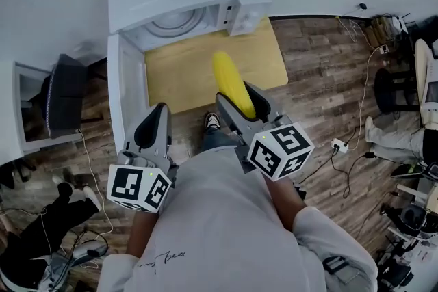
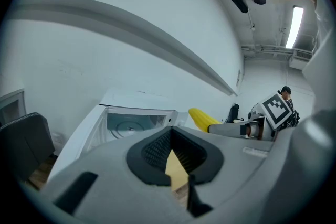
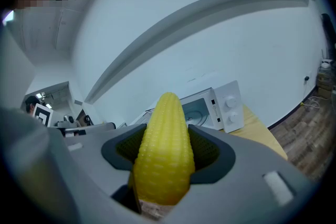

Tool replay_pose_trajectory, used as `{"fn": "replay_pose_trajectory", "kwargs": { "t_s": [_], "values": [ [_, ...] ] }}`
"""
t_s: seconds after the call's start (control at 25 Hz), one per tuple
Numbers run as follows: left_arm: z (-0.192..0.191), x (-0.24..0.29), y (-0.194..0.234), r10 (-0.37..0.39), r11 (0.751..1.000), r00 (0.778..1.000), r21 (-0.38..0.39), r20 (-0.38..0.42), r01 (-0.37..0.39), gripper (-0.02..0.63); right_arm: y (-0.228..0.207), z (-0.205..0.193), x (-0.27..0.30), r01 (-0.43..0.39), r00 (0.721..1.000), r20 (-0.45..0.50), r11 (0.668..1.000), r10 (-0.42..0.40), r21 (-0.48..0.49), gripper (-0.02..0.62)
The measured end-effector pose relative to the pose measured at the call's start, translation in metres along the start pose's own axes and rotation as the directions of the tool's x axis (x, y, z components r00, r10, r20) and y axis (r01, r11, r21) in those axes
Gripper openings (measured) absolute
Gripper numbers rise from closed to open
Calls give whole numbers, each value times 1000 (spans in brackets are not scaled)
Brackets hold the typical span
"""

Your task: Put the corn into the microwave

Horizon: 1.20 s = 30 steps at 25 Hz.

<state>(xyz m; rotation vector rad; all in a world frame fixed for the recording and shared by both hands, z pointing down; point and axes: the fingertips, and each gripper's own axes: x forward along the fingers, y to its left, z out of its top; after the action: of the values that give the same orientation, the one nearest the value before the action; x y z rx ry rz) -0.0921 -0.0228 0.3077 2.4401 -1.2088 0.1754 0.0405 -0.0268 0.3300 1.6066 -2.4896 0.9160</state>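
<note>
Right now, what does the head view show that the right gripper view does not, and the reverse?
Only the head view shows the person's shirt, the cube on the right gripper and the black chair. Only the right gripper view shows clearly the two knobs on the microwave and, close up, the kernels of the corn. Both show the corn held in the shut right gripper, the open microwave and the table.
</note>
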Motion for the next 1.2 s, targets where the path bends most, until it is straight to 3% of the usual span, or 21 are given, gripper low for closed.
{"fn": "replay_pose_trajectory", "kwargs": {
  "t_s": [0.6, 1.2],
  "values": [
    [15, 71, 11, 70, 997, 997, -23, 34, -69, -11, -45, 28, 52, -95, 994, -53, 995, 94, -27, 262],
    [14, 89, 13, 130, 991, 991, -32, 34, -129, -11, -67, 35, 75, -140, 988, -73, 989, 137, -44, 261]
  ]
}}
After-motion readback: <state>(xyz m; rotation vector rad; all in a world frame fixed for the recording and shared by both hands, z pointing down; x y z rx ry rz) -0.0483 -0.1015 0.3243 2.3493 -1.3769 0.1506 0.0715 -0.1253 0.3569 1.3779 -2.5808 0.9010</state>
